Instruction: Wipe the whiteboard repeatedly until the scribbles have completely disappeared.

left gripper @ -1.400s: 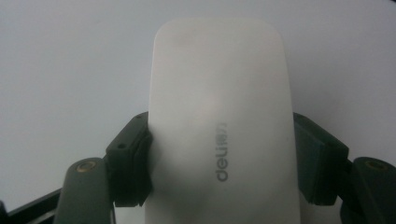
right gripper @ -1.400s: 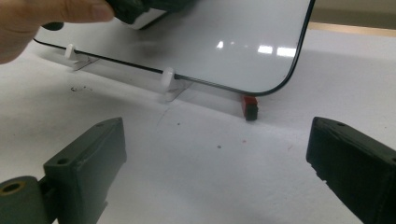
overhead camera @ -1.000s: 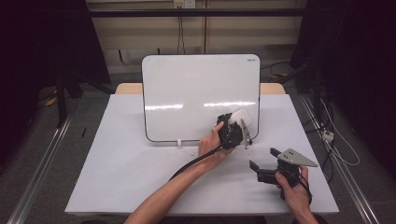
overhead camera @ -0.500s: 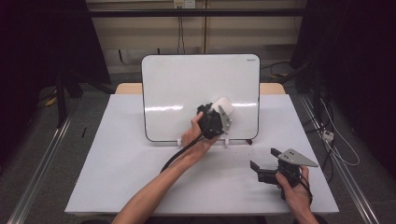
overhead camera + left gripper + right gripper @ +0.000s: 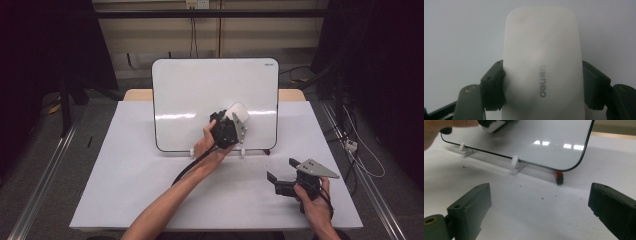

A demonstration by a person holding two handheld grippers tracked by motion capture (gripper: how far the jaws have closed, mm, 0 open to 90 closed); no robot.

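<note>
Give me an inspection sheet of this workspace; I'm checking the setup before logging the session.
Surface: white table, a few small dark specks in front of the board.
Job's things: whiteboard upright on white clip feet; white eraser marked deli, held at the board's face.
Clutter: small red and black piece under the board's lower corner.
Grippers: left gripper shut on the eraser; right gripper open, low over the table, holding nothing.
Cables: black cable trailing from the left gripper along the forearm.
Surroundings: dark curtains at both sides, floor cables at right.
</note>
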